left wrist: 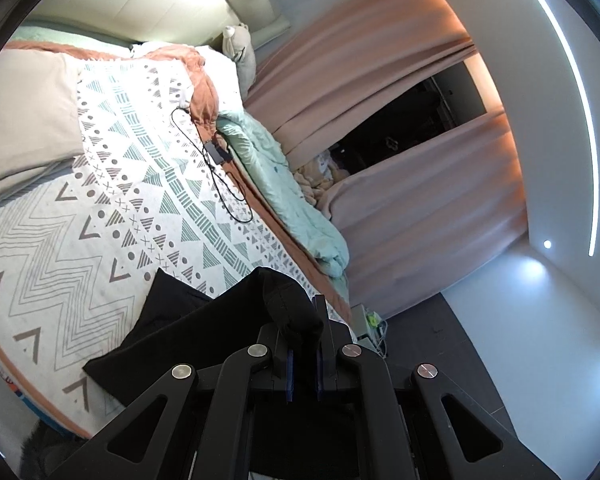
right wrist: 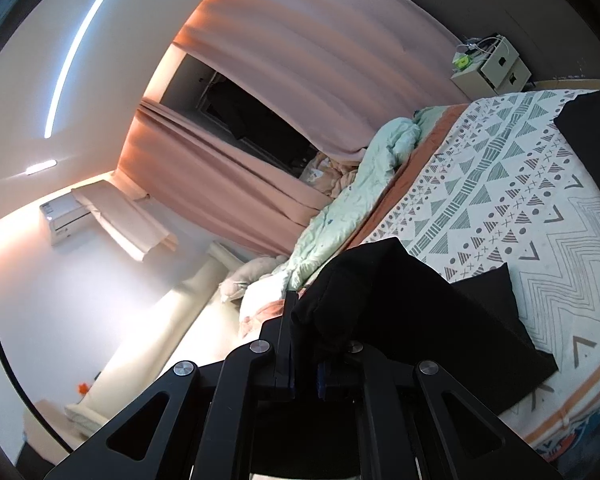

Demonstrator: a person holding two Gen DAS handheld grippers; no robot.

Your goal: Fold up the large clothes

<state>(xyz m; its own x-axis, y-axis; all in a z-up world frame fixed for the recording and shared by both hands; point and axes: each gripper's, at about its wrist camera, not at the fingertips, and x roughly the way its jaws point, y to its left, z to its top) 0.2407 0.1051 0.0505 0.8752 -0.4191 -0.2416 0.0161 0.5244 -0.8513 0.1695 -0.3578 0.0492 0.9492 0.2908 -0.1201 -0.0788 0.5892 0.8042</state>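
Observation:
A large black garment point(left wrist: 188, 332) hangs over the patterned bedspread point(left wrist: 100, 208). My left gripper point(left wrist: 303, 320) is shut on a bunched edge of it, lifted above the bed's edge. In the right wrist view the same black garment point(right wrist: 420, 312) drapes down onto the bedspread point(right wrist: 520, 184). My right gripper point(right wrist: 306, 332) is shut on another bunched edge of it. Another part of the black cloth point(right wrist: 592, 128) lies at the far right of that view.
A black cable with a small box point(left wrist: 218, 152) lies on the bed. A mint duvet point(left wrist: 284, 184) is heaped along the far side by pink curtains point(left wrist: 380, 92). A beige pillow point(left wrist: 24, 120) lies at the head. A small nightstand point(right wrist: 492, 66) stands beyond the bed.

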